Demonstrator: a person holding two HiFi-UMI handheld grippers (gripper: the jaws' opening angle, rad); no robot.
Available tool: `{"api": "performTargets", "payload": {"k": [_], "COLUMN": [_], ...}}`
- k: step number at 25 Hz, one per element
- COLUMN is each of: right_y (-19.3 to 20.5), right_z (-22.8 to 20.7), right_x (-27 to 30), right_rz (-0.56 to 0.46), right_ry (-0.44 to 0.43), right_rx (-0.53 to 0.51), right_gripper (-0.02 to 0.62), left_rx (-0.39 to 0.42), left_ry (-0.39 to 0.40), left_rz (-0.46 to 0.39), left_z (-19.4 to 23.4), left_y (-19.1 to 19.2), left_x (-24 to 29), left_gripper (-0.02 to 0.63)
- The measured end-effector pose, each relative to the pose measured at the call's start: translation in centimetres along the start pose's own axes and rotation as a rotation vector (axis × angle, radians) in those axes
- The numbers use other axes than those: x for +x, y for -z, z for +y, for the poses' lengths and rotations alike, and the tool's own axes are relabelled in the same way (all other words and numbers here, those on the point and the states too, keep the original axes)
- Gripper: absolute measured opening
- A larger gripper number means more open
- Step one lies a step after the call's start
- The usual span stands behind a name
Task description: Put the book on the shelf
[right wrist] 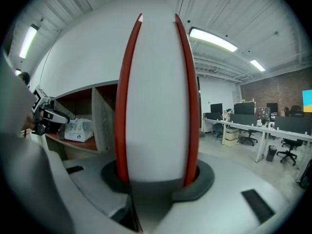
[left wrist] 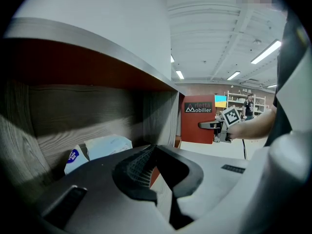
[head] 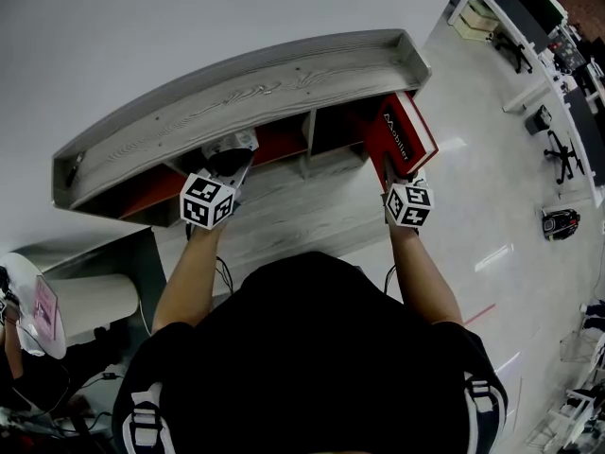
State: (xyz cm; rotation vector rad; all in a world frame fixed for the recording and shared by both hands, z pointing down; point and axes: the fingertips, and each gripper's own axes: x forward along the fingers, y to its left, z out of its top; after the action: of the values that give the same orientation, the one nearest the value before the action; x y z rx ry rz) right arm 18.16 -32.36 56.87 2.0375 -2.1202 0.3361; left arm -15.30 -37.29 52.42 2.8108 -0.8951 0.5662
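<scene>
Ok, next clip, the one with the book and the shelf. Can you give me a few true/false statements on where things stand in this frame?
1. The right gripper is clamped on the red book. True.
2. The left gripper grips the white-and-blue pack. False: its jaws are together on nothing, and the pack lies in the compartment beyond them.
3. The book lies flat on top of the shelf. False: it is held upright at the shelf's right end.
4. An upright divider splits the shelf into compartments. True.
</scene>
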Motion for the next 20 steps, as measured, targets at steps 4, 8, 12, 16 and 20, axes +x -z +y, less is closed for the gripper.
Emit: {"api": "performTargets", "payload": {"k": [4,8,12,16,20], "right_y": [0.1,0.3,0.3,0.1,0.0], "right_z": [-0.3,-0.4,-0.4,-0.4,-0.5], "right_x": [0.6,1.1,1.9,2.6,3.3], "right_rz": [0.003,0.005,0.005,0.001,-0.005], "right_ry": [0.000,-0.003,-0.008,-0.015,-0.019], "right_rx": [0.000,-0.001,-0.011,-0.023,-0.014], "right_gripper": [0.173,0.172,0.172,0.172,0.173], "left_rx": [-0.001,-0.004,-0.021,-0.023,-0.024], "left_ry": [-0.011,-0.023,-0.027,-0.031,-0.037], "left_rz": [0.003,0.006,-0.004,0.004,0.011], "left_z": [0.2,0.4,0.6,0.7,0.9], "left_y": [0.0,0.1,-0.1,0.0,0.1], "left_x": [-0.2,-0.2,-0.2,0.0,0.1], "left_gripper": [0.020,0.020,0.020,0.020,0.020]}}
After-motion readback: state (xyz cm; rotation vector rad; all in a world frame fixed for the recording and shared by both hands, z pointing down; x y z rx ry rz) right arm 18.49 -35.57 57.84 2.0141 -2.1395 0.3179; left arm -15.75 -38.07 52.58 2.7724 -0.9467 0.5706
